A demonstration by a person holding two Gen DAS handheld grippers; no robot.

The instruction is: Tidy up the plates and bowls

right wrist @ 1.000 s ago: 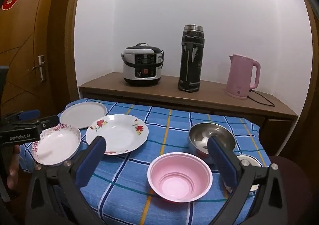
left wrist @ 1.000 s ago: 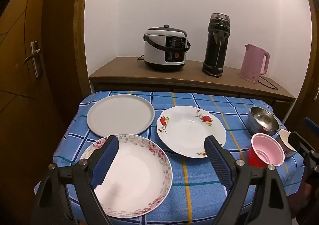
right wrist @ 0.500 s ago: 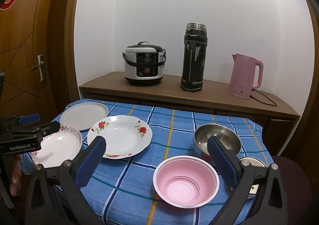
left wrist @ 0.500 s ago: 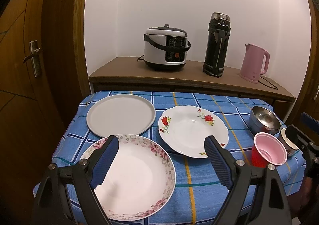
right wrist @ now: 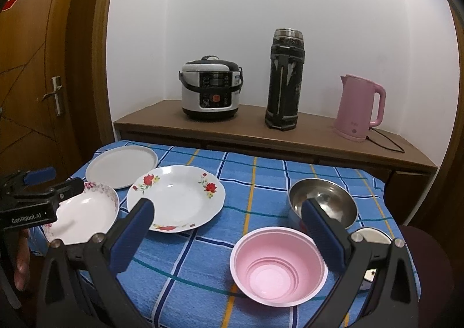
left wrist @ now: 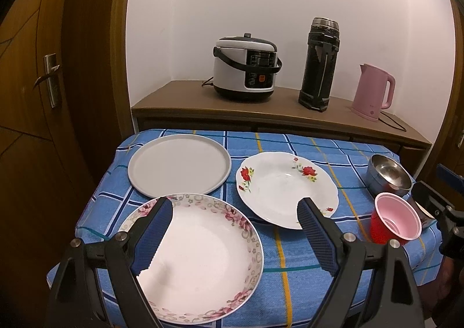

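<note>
On the blue checked tablecloth [left wrist: 290,264] lie a grey flat plate [left wrist: 179,164] [right wrist: 121,166], a white plate with red flowers [left wrist: 285,188] [right wrist: 177,197] and a pink-flowered plate [left wrist: 200,258] [right wrist: 82,213]. A pink bowl [right wrist: 278,265] [left wrist: 395,219], a steel bowl [right wrist: 323,201] [left wrist: 388,174] and a small white-rimmed bowl [right wrist: 372,236] stand at the right. My left gripper [left wrist: 235,213] is open and empty above the pink-flowered plate. My right gripper [right wrist: 227,212] is open and empty above the pink bowl.
A wooden shelf [left wrist: 275,116] behind the table holds a rice cooker [left wrist: 245,66], a black thermos [left wrist: 320,64] and a pink kettle [left wrist: 372,91] with its cord. A wooden door [left wrist: 34,95] stands at the left.
Both grippers have drawn back and risen slightly, so the table looks a little farther away. Both stay open and empty; no dish has moved.
</note>
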